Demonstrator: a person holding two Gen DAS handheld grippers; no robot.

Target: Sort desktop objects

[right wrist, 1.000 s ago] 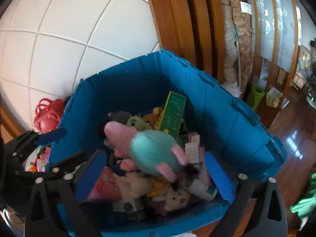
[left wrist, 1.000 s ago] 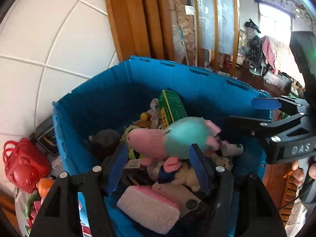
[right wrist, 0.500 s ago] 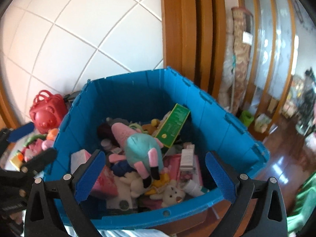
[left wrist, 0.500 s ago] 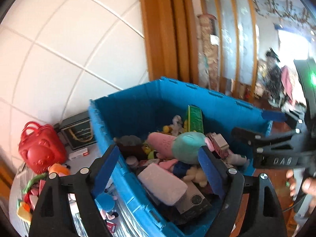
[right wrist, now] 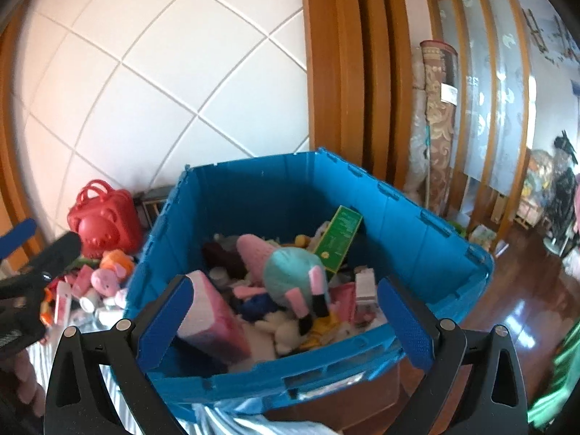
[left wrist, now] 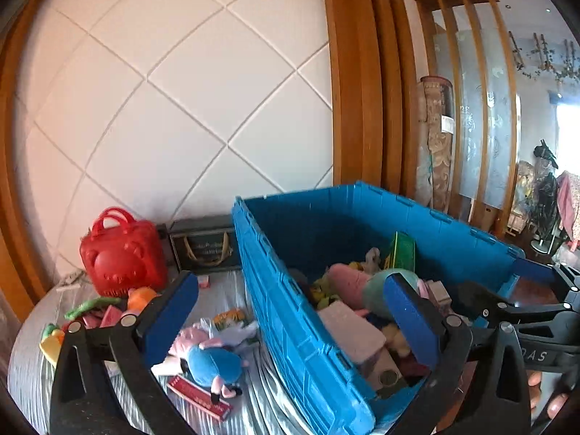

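A blue plastic crate (right wrist: 417, 224) is seen on a table covered with a silvery striped cloth (left wrist: 32, 373), set against a white quilted wall panel (left wrist: 181, 101). The crate is filled with mixed items: a pink-and-teal plush toy (right wrist: 286, 268) lies on top of the pile near the middle, a green carton (right wrist: 339, 241) stands tilted behind it, and a pink-and-white block (right wrist: 214, 315) leans at the near left corner. The left gripper (left wrist: 290, 320) is held over the crate's left wall; its jaws are opening and are spread wide, with nothing gripped between the blue pads (left wrist: 170, 319). The right gripper (right wrist: 284, 324) is held above the crate's near rim, jaws spread wide and nothing pressed between them. On the cloth left of the crate, a blue-bodied plush toy (left wrist: 212, 360) is recorded lying partly on a red flat box (left wrist: 199, 397). A red toy handbag (left wrist: 121, 255) stands near the wall, with a dark box with cord handles (left wrist: 204, 248) just beside it. An orange plush (left wrist: 141, 297) and small green pieces sit near the handbag; further detail cannot be told.
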